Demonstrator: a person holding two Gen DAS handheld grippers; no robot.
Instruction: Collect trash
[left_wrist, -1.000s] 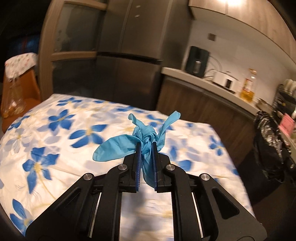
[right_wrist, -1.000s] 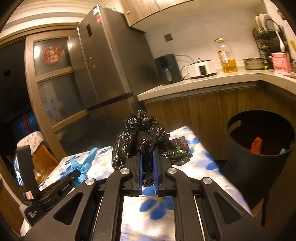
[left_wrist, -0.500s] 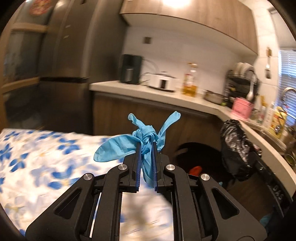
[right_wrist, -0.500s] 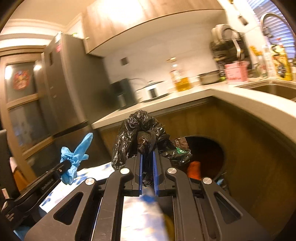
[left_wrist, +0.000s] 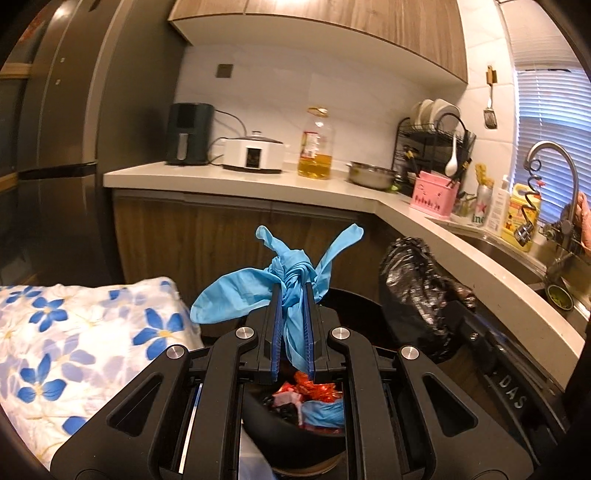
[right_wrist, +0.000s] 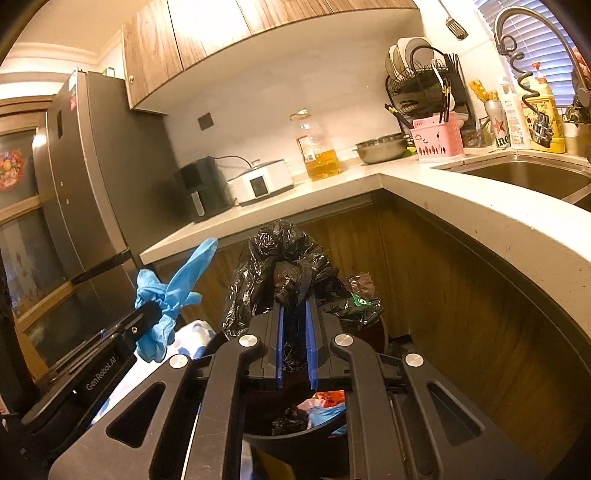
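The left claw (left_wrist: 291, 295) is pinched on a knotted light-blue rubber glove (left_wrist: 284, 291), its loose fingers splaying above and to the left of the pads. The right claw (right_wrist: 295, 317) is pinched on a crumpled black plastic bag (right_wrist: 284, 273). Both items hang over the round black trash bin (left_wrist: 295, 439), which sits below the claws and already contains red wrappers and blue material.

Risks from this position:

1. Snagging. The thin glove is wrapped between the blue pads. On release it may cling to a pad instead of dropping.
2. Missed drop. In the left wrist view, the glove's long lobe reaches toward the table covered in a white cloth with blue flowers (left_wrist: 74, 332). Release off-centre could leave it on the rim or the cloth.
3. Drift. The black bag is light and bulky; it may float sideways and land on the floor beside the wooden cabinet (right_wrist: 461, 295).
4. Collision. The claws sit near each other; simultaneous opening may tangle the two items.
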